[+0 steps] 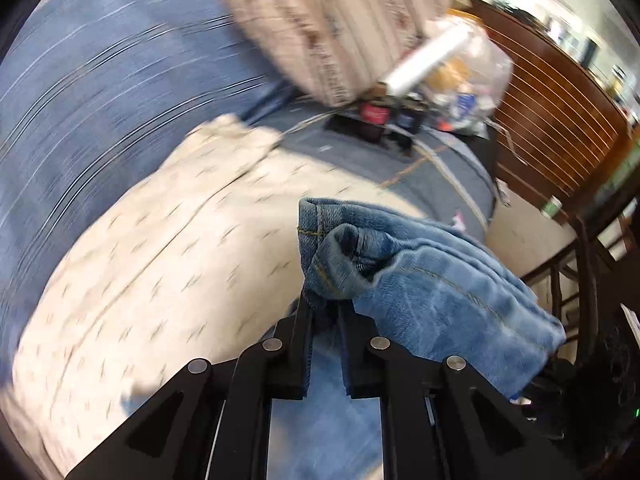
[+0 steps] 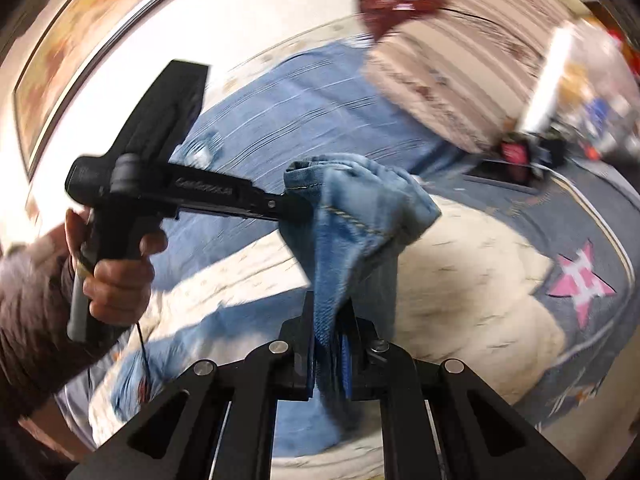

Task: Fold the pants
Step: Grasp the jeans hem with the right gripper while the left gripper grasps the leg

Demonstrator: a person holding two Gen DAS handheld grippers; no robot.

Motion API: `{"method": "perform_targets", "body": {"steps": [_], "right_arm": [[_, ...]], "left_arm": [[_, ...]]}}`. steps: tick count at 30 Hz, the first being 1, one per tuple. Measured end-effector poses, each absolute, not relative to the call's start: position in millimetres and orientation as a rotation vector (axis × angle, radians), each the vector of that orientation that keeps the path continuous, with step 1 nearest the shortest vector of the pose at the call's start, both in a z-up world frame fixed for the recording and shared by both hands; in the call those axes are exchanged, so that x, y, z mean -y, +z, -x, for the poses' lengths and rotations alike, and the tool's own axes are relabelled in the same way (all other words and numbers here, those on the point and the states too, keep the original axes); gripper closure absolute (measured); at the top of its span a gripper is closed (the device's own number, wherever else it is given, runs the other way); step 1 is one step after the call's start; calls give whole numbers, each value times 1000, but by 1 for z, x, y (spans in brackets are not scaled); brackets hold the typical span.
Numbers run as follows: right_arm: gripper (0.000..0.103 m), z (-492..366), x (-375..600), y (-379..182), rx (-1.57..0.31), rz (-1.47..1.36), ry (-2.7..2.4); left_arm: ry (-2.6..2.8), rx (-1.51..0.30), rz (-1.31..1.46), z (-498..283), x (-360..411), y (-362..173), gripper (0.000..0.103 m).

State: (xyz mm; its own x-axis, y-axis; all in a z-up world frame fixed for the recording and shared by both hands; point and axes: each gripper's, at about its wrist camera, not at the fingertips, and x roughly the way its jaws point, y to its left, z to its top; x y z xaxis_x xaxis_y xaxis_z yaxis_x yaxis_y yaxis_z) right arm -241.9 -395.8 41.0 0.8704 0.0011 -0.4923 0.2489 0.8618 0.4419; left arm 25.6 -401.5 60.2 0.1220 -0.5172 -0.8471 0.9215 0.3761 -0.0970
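Firmly pinched, both sets of jaws — left gripper (image 1: pixel 326 306) and right gripper (image 2: pixel 330 312) — clamp the blue denim pants (image 1: pixel 420 272), bunched, hem folded over.

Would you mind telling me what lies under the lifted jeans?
Under the jeans lies a cream blanket over a blue cover. What the hanging denim hides underneath cannot be seen.

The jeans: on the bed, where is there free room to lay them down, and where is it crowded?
Both grippers hold the jeans up. The free patch is the cream blanket, between the blue striped sheet and the grey-blue quilt. It is crowded at the far end: a striped pillow, black devices and a plastic bag.
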Motion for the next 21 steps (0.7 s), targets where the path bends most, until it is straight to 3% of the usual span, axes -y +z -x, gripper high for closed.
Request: {"method": "perform_targets", "body": {"steps": [5, 7, 8, 9, 13, 15, 19, 21], "right_arm": [[88, 213, 332, 37, -627, -419, 4], [72, 197, 300, 26, -723, -357, 80], [59, 192, 286, 21, -760, -321, 89], [55, 187, 273, 15, -801, -286, 107], [55, 178, 226, 6, -924, -102, 194], [48, 185, 217, 17, -904, -47, 221], [29, 205, 257, 48, -807, -192, 189], [28, 211, 309, 50, -786, -441, 120]], "left_arm": [[-949, -1075, -458, -42, 333, 38, 90], [-867, -1143, -423, -53, 303, 20, 90], [-831, -1187, -392, -58, 289, 10, 90], [-799, -1237, -345, -64, 272, 0, 90], [-732, -1333, -131, -77, 210, -21, 90], [-732, -1360, -13, -81, 187, -26, 89], [-782, -1372, 138, -75, 169, -24, 79], [-824, -1340, 132, -67, 173, -20, 71]]}}
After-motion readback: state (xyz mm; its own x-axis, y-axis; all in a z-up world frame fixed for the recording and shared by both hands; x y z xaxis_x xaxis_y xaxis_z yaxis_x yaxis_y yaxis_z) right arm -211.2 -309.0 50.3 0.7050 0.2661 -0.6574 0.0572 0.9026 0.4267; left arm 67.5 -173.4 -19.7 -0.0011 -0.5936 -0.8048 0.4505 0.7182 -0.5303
